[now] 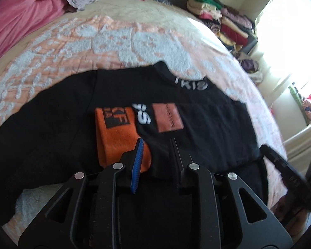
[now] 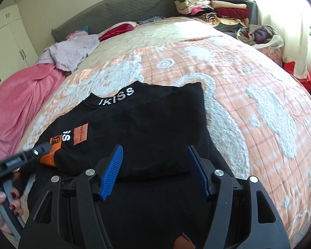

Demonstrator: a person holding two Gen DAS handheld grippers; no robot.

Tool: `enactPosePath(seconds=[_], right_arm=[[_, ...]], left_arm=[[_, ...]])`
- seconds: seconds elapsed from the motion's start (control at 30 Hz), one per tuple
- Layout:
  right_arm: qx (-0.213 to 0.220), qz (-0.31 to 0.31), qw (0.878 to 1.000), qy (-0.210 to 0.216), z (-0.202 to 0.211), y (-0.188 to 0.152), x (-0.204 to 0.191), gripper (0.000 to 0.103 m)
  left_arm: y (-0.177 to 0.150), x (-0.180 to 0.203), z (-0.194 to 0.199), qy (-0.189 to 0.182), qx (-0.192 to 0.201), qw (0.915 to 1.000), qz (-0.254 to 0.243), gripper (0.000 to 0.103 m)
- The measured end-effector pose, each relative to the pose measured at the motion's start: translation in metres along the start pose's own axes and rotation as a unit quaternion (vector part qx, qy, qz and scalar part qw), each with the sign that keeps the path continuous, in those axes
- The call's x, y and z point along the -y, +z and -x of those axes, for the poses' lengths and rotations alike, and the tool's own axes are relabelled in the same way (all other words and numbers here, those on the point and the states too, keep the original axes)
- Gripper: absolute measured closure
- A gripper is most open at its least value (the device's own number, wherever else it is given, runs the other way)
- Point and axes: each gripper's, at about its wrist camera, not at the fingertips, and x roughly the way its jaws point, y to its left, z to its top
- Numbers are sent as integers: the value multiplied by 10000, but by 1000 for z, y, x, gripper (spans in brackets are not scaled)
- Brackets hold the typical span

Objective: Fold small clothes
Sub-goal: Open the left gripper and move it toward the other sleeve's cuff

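Observation:
A small black shirt [image 1: 207, 128] with white "IKISS" lettering on the collar and orange patches lies partly folded on the bed; it also shows in the right wrist view [image 2: 145, 128]. An orange fold [image 1: 114, 141] sticks out at its lower hem. My left gripper [image 1: 156, 145] is open, jaws a moderate gap apart, over the shirt's lower edge beside the orange part. My right gripper [image 2: 154, 155] is wide open over the shirt's near right edge, holding nothing. The left gripper's tip [image 2: 41, 149] shows at the left of the right wrist view, near the orange fold.
The bed has a peach and white patterned cover [image 2: 248, 95]. A pink blanket [image 2: 20, 103] and a lilac garment [image 2: 72, 51] lie at its left. Stacks of folded clothes [image 2: 217, 6] and a bag of clothes [image 2: 263, 35] stand at the far right by a bright window.

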Motion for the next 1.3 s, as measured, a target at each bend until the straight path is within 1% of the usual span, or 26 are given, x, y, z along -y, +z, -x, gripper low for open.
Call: enactPosePath(seconds=[0.03, 0.13, 0.27, 0.37, 0.43, 0.47, 0.6, 0.63, 0.73, 0.8, 0.83, 0.9, 0.93, 1.0, 1.03, 1.07, 1.1, 1.3], right_arm=[[-28, 23, 10000, 18, -3, 2, -2, 36], [-91, 126, 9999, 53, -9, 6, -6, 36], [-263, 196, 9994, -56, -24, 8, -9, 33], [-513, 9, 9987, -1, -39, 5, 1, 33], [-709, -177, 9972, -142, -51, 0, 11, 33], [-750, -237, 9968, -130, -54, -4, 15, 33], [-653, -359, 9972, -72, -49, -8, 15, 32], [-634, -420, 9971, 5, -46, -8, 15, 28], [-558, -515, 9970, 148, -33, -8, 14, 23], [-541, -562, 9966, 246, -27, -9, 12, 20], [-540, -590, 9963, 318, -24, -10, 11, 18], [-530, -601, 9959, 417, -18, -11, 8, 16], [-516, -595, 9959, 436, -16, -11, 7, 14], [-451, -572, 9963, 457, -11, -12, 2, 9], [-423, -564, 9965, 454, -7, -12, 1, 9], [-394, -543, 9967, 453, -5, -13, -1, 9], [-377, -527, 9969, 450, -3, -13, -3, 9], [-218, -342, 9985, 366, 9, -12, -17, 8]], left_arm=[[-2, -3, -5, 53, -86, 9999, 0, 86], [-10, -11, -18, 155, -241, 9996, 39, 86], [-13, -15, -17, 82, -205, 9997, 64, 86], [-12, -15, -16, 76, -218, 9997, 59, 85], [-13, -16, -15, 71, -216, 9997, 49, 85], [-13, -16, -15, 67, -215, 9997, 43, 85], [-14, -15, -11, 94, -198, 9998, 5, 85], [-14, -15, -9, 97, -184, 9998, 5, 85], [-14, -12, -1, 86, -122, 9999, -8, 78], [-15, -10, 3, 62, -104, 9999, -40, 69], [-16, -10, 6, 32, -98, 9999, -68, 66], [-16, -8, 11, -3, -71, 9999, -92, 55], [-17, -7, 13, -1, -50, 9999, -101, 53], [-18, -7, 19, 3, -13, 9999, -105, 52], [-19, -7, 21, -1, 2, 9999, -109, 52], [-20, -7, 24, 8, 11, 9999, -119, 44], [-20, -8, 27, 36, 32, 9999, -139, 31], [-25, -14, 44, 76, 171, 9997, -155, 20]])
